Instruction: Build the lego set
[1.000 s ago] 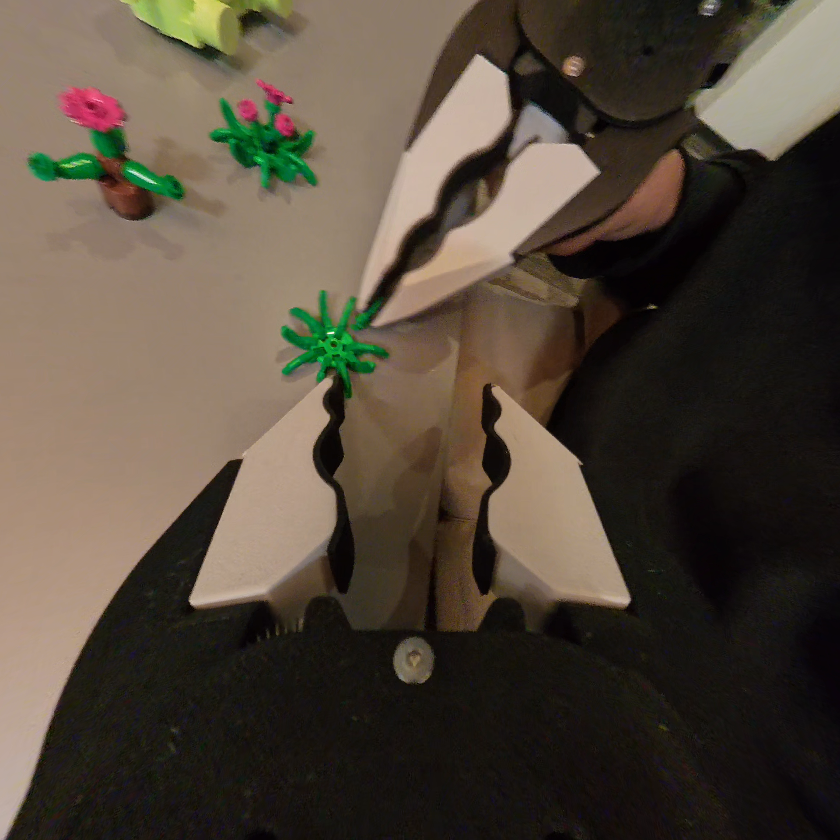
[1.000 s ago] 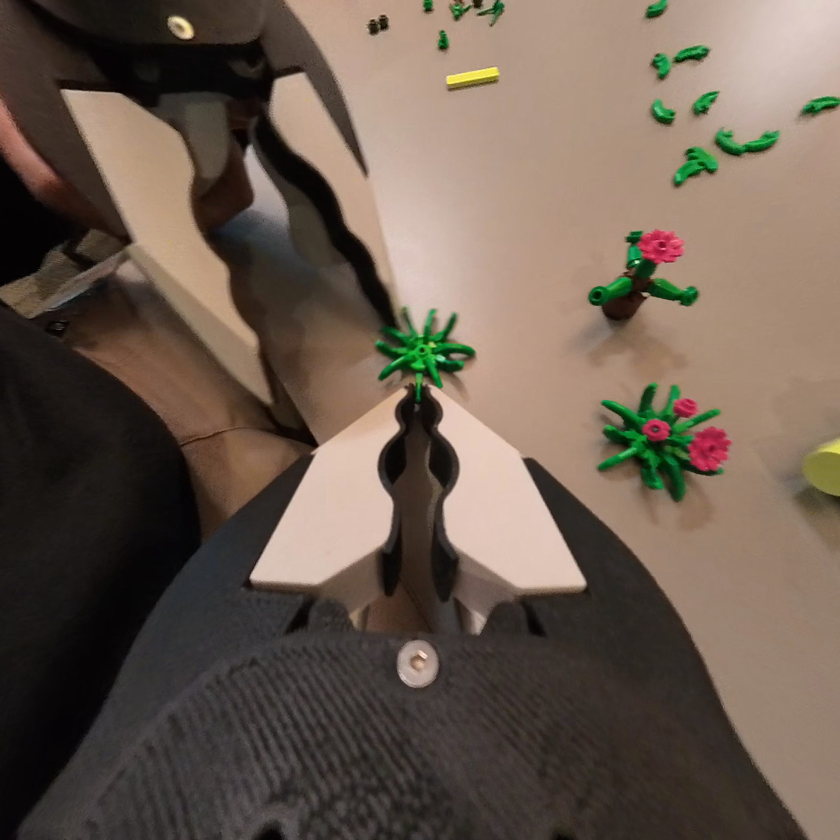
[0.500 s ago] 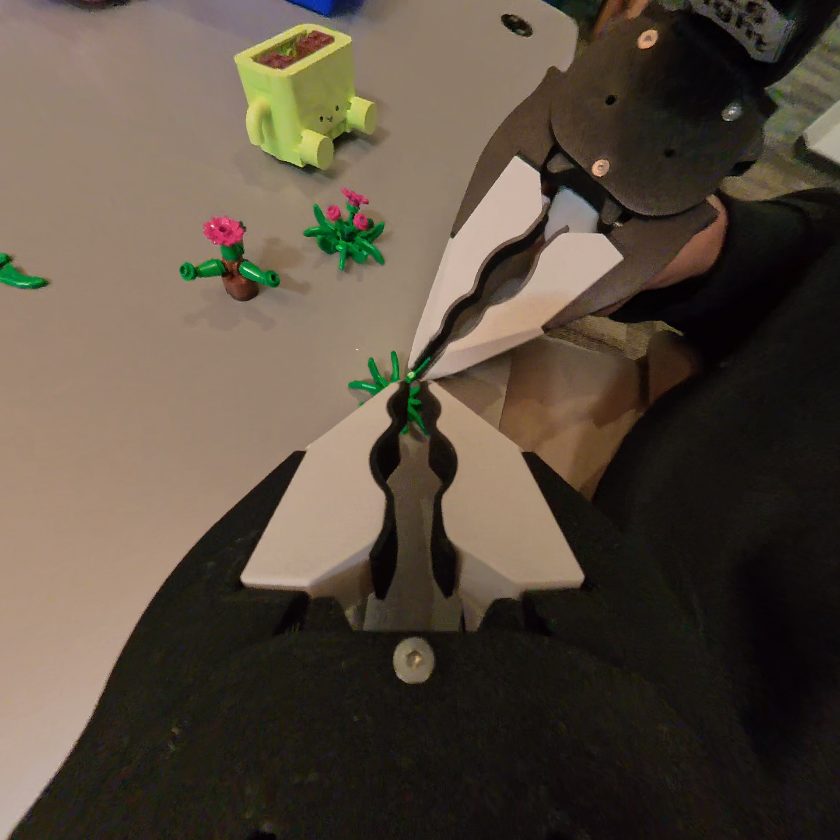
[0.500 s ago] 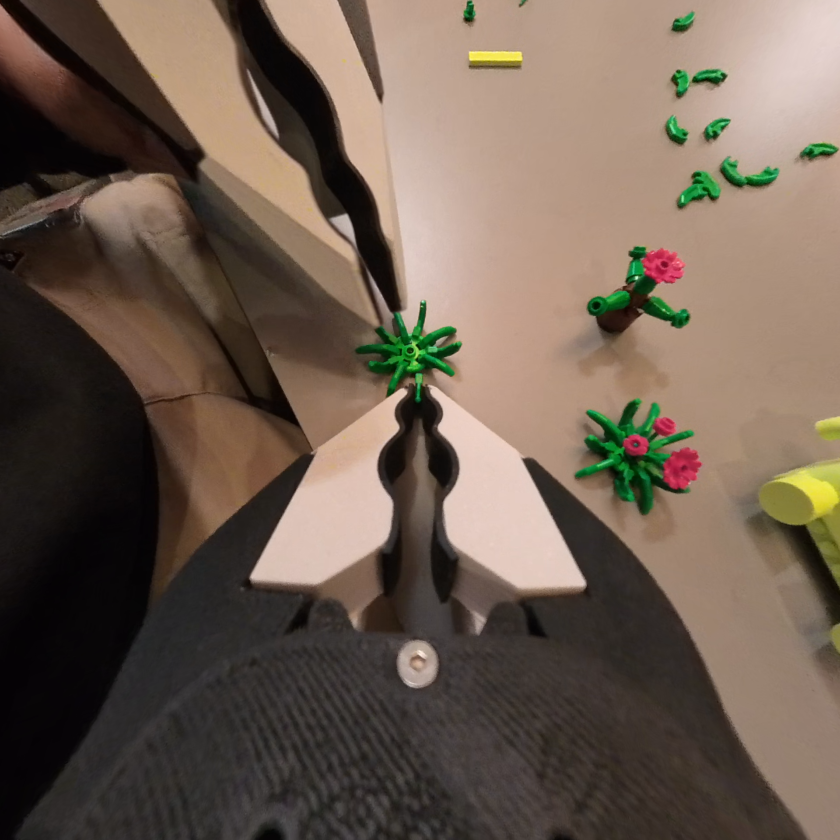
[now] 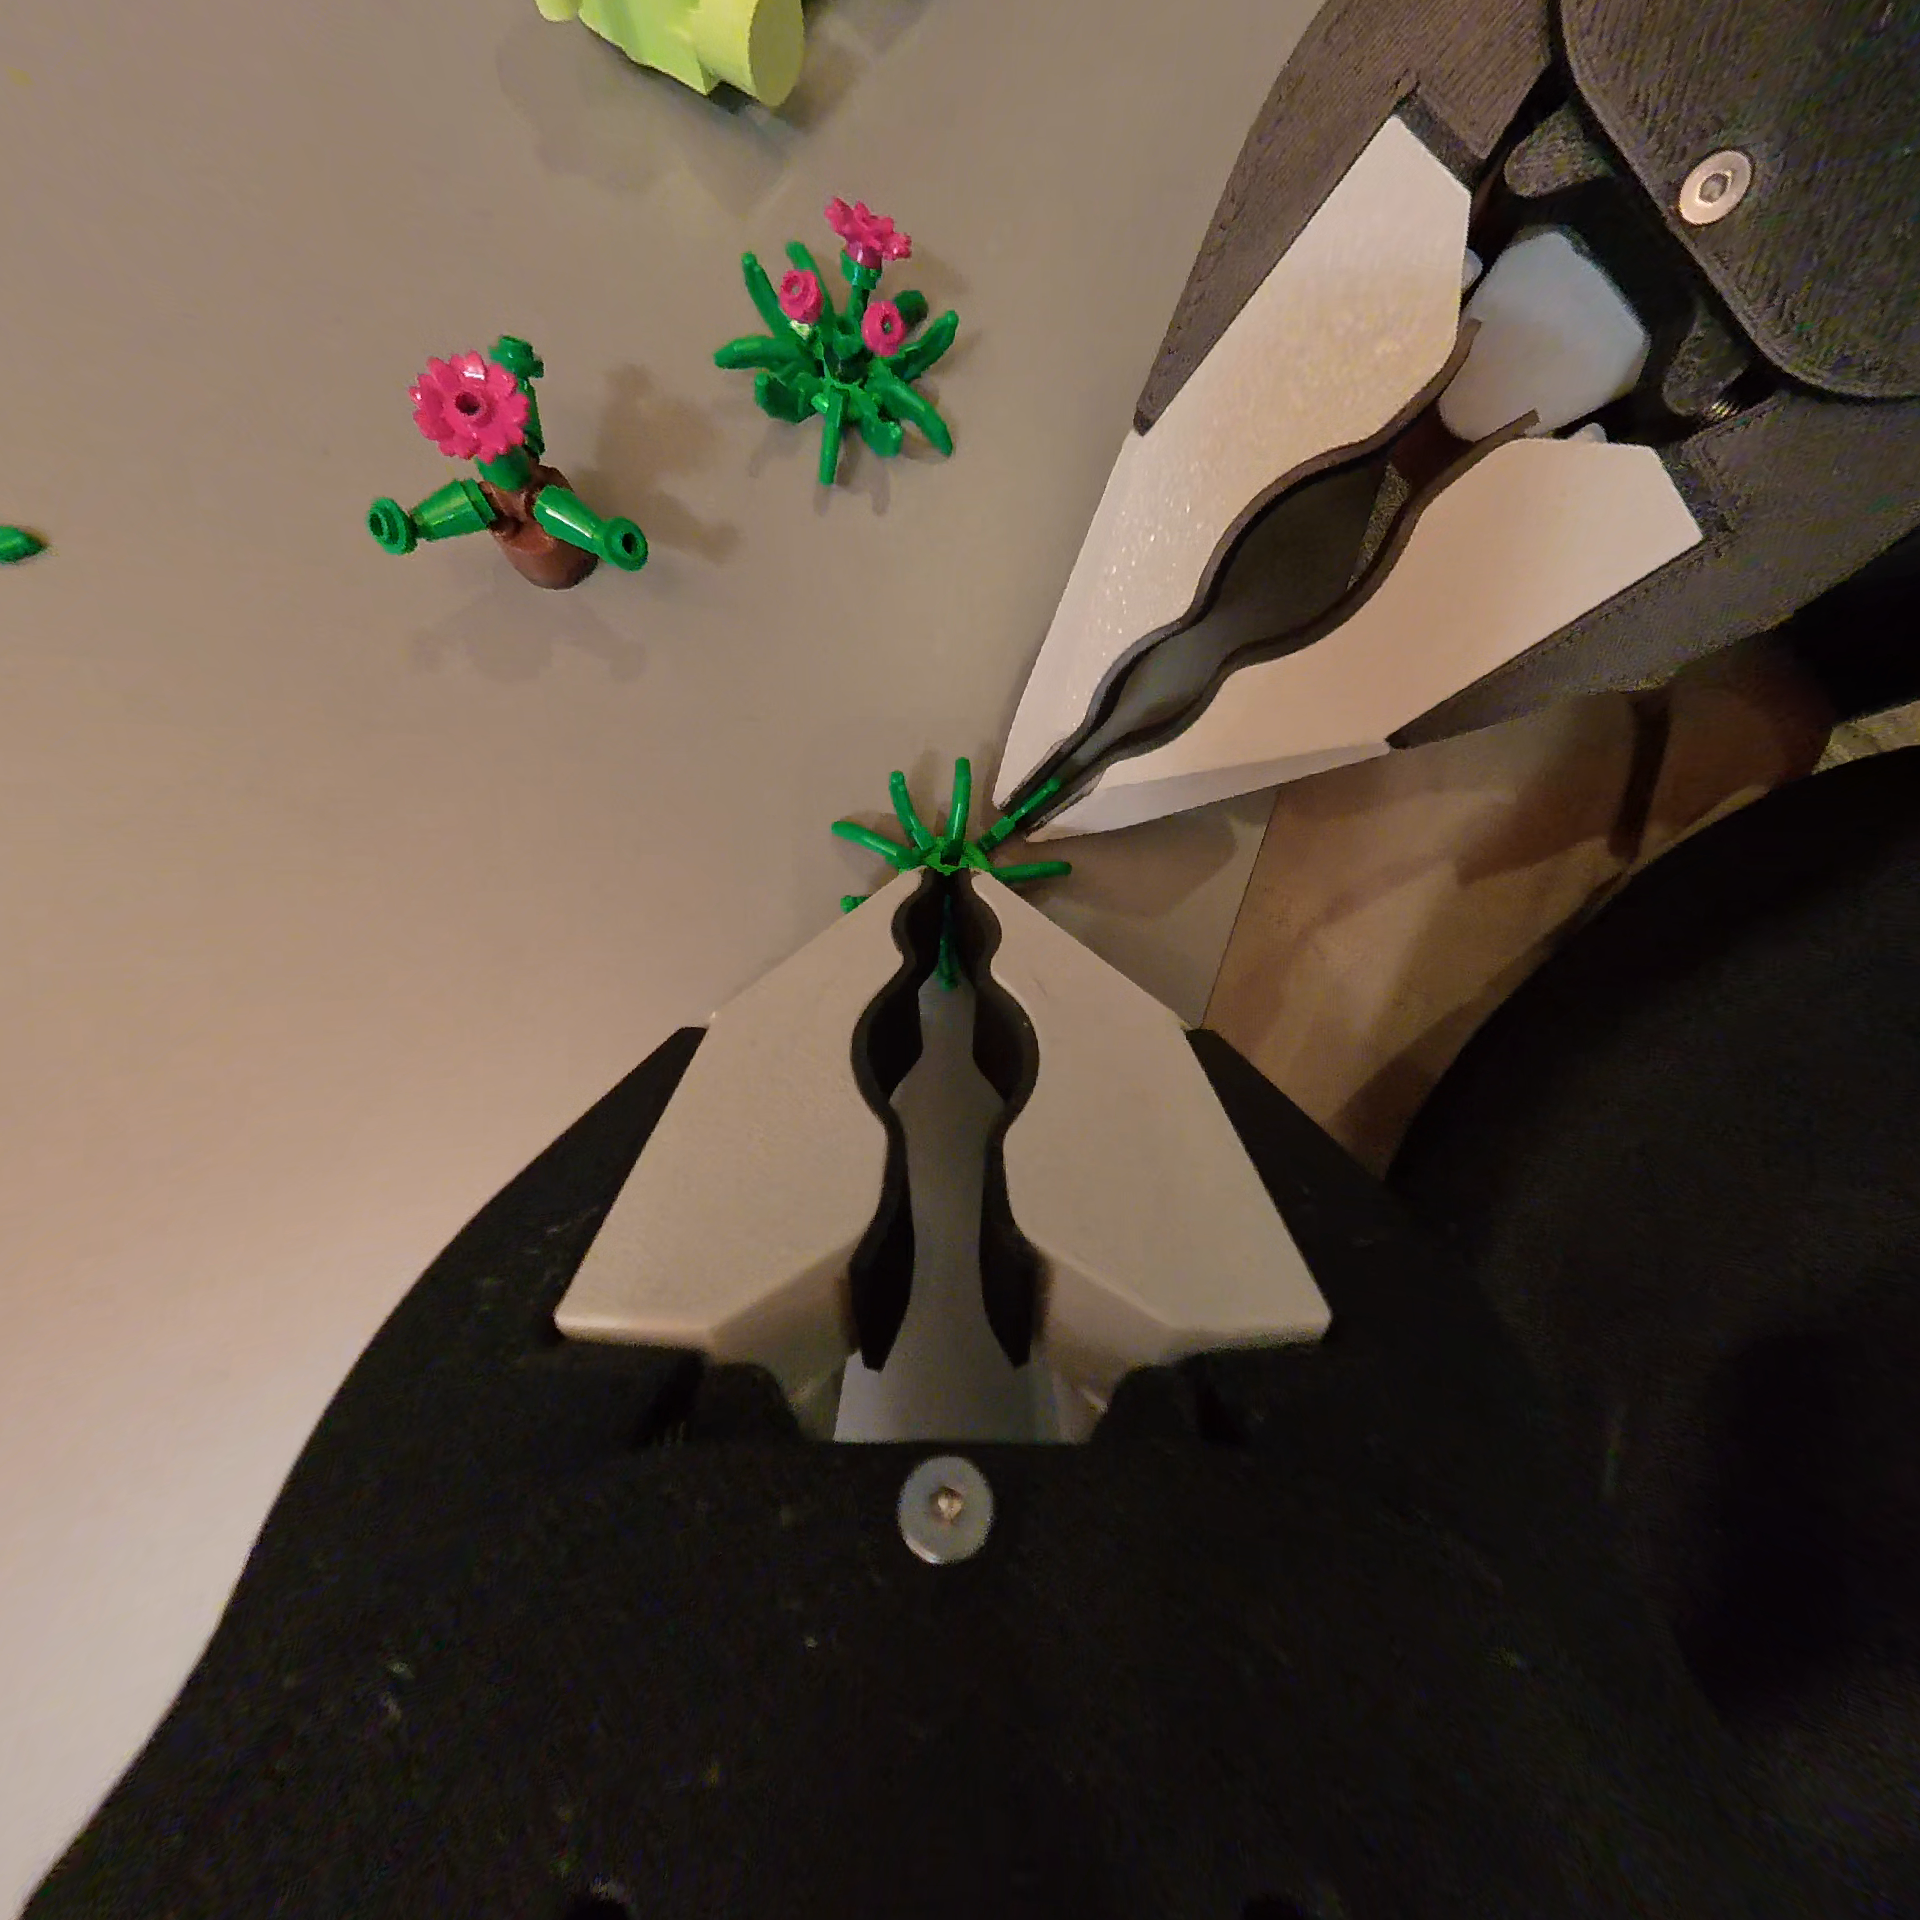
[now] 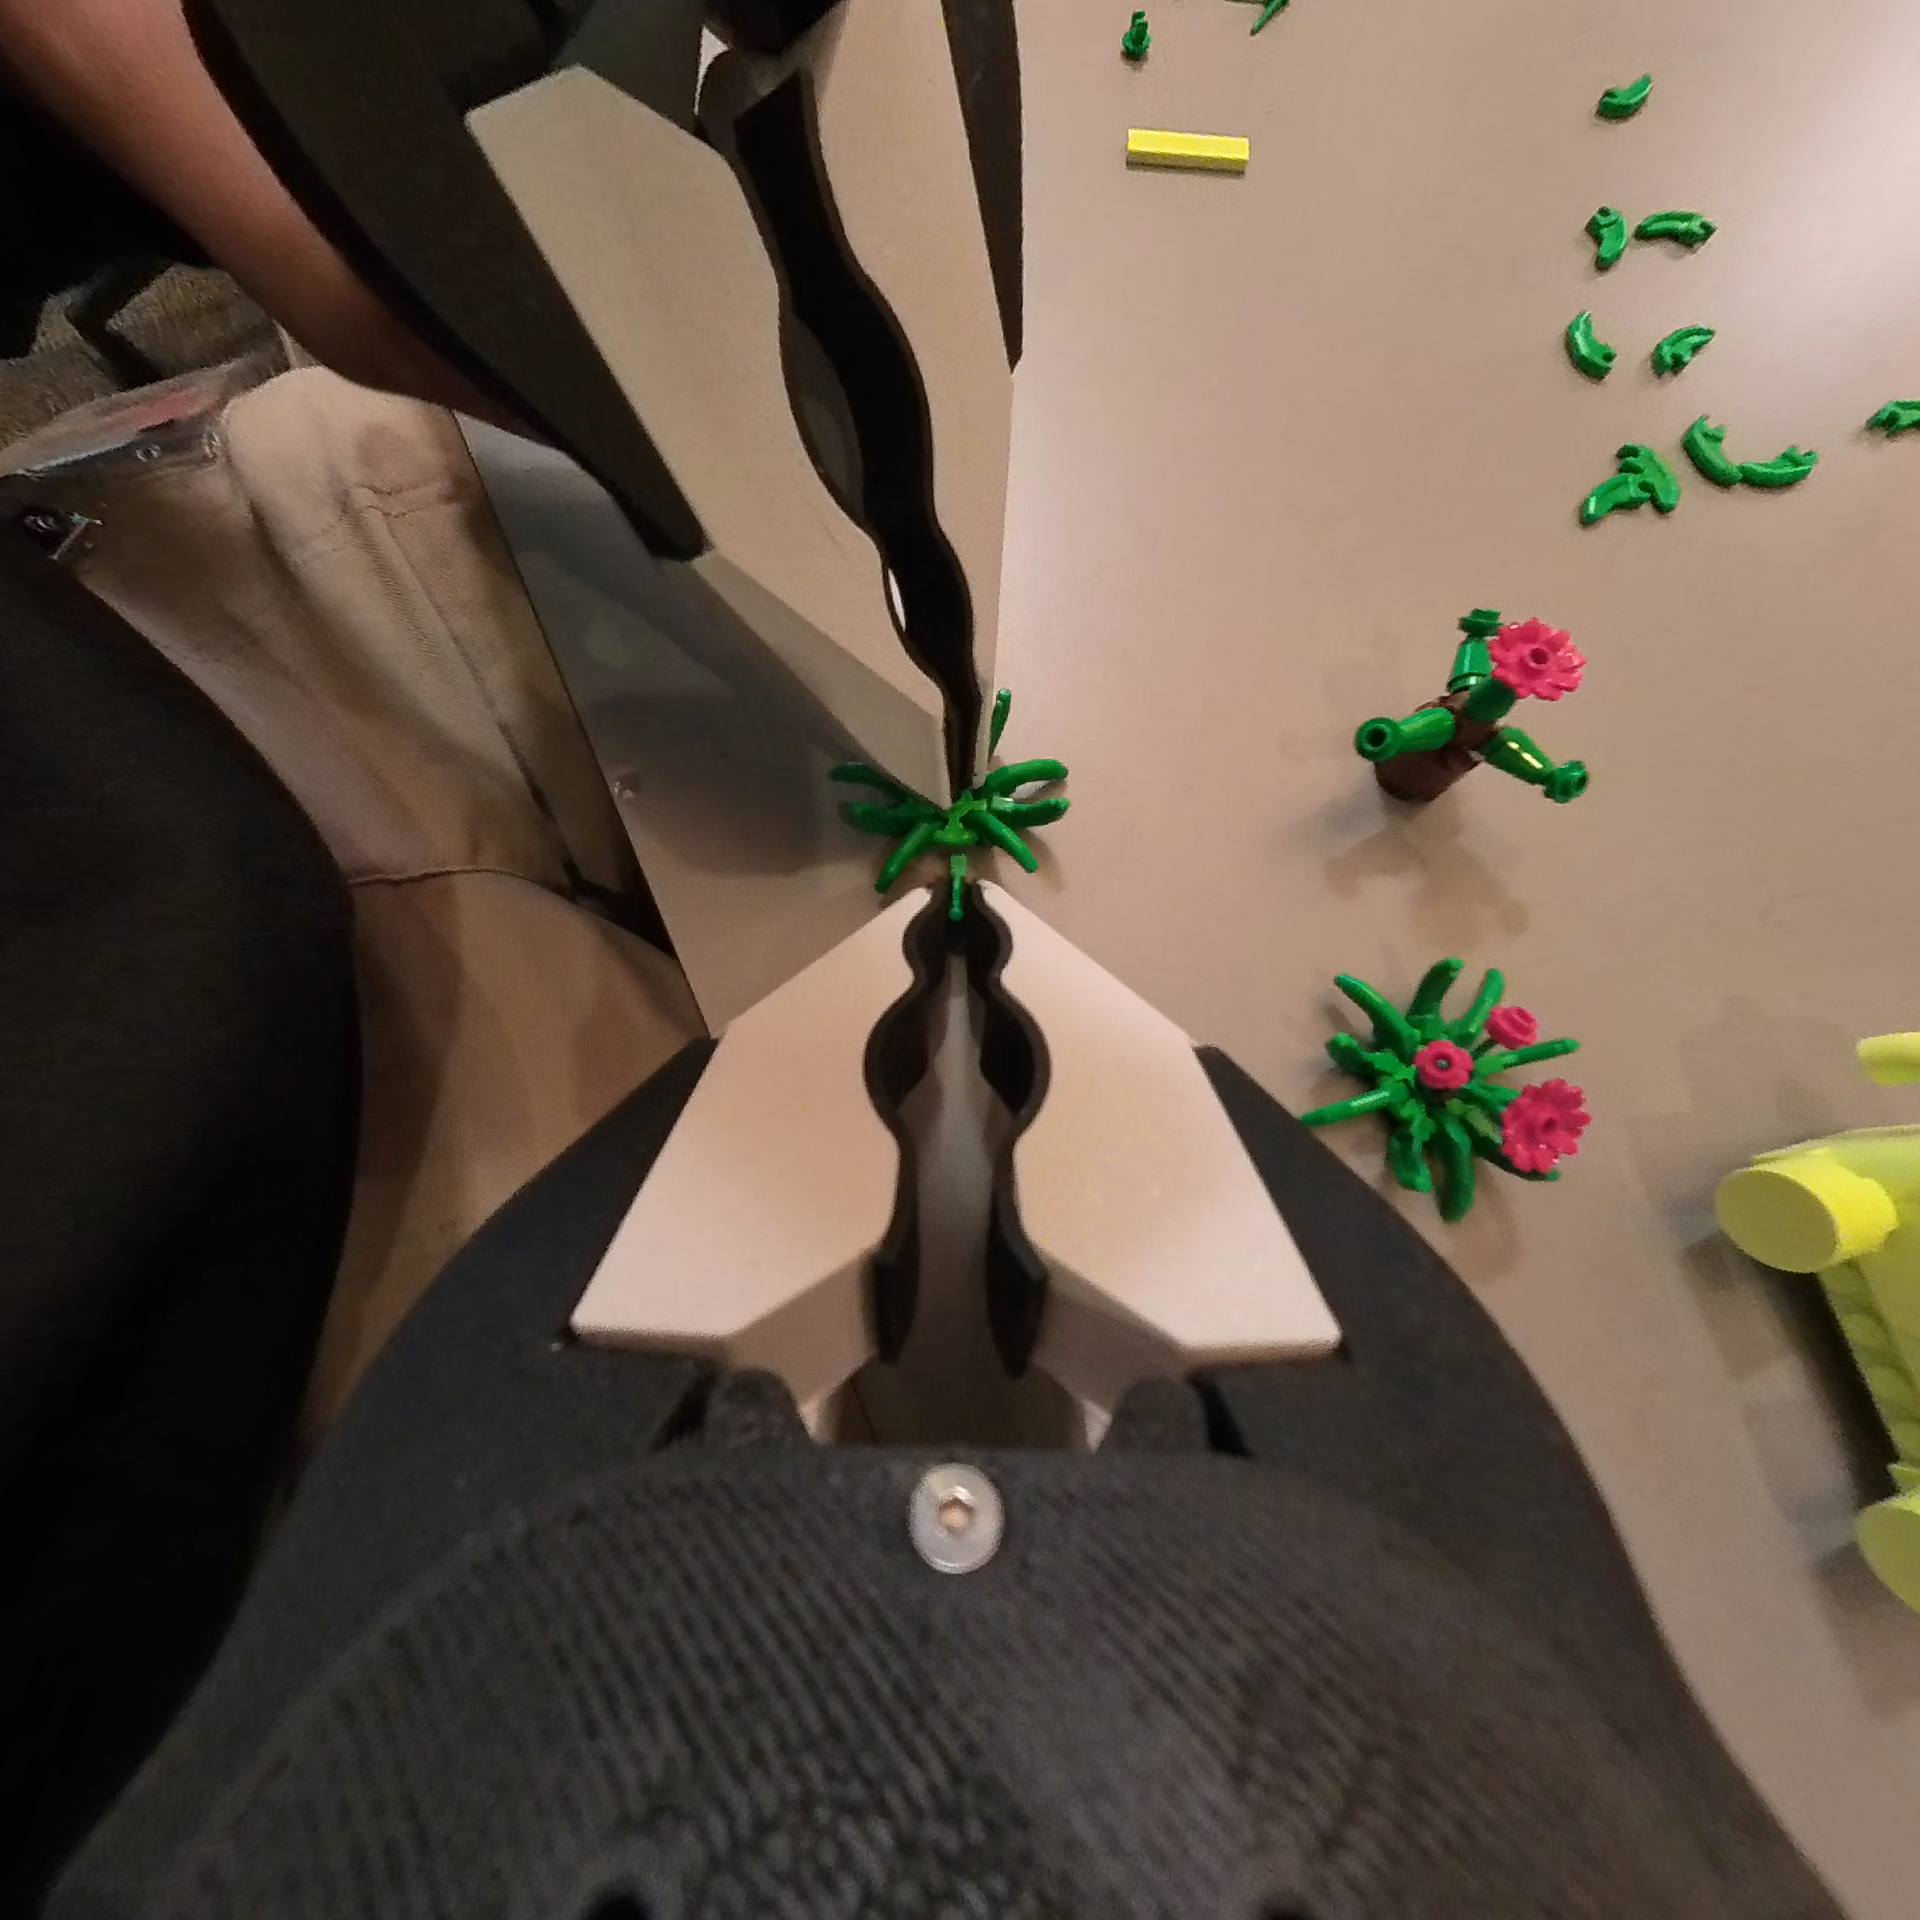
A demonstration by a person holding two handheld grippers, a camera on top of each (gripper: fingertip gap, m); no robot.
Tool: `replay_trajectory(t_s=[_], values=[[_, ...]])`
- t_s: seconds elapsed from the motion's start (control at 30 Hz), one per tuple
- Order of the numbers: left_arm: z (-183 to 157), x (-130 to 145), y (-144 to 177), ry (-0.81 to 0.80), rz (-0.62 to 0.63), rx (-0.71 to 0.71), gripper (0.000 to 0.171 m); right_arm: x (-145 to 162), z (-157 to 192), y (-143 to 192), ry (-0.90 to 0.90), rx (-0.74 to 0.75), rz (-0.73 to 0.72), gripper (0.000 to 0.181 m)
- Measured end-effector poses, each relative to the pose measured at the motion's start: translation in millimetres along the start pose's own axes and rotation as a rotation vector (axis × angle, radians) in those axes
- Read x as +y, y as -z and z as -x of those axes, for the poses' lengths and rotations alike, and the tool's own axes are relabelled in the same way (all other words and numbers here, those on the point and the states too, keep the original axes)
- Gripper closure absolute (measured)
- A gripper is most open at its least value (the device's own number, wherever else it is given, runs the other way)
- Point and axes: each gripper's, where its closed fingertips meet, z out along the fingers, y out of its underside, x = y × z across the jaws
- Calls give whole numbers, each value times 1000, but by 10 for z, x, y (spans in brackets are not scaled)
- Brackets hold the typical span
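- The leaf piece (image 5: pixel 951 847) is a small green plastic sprig with thin fronds fanning out from a hub. It sits just over the tabletop (image 5: pixel 312 935) near its front edge, held between the two grippers.
- The left gripper (image 5: pixel 948 883) has its jaws together, clamped on the sprig at one downward frond or stem that runs back between the tips.
- The right gripper (image 6: pixel 956 902) also has its jaws together, pinching a single frond tip on the opposite side of the hub.
- Handling, as I judge it: very light, hard and smooth plastic, so likely to slip or spin in a pinch. The fronds are thin and springy and may flex or pop free under a squeeze.
- Best hold is probably at the hub or the stem under it, not on a frond tip.
- Orientation: the fan looks roughly flat to the tabletop, fronds spreading outward all round. Its only long axis is the short stem, which runs along the left gripper's jaws.
- A finished flower cluster (image 5: pixel 842 348) and a potted bloom (image 5: pixel 499 468) stand well apart, farther back.
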Motion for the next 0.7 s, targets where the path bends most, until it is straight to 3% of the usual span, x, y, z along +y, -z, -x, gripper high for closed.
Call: replay_trajectory(t_s=[0.7], values=[[-10,45,8,108,30,45,167,-29,8,-31,-38,4,-3,180]])
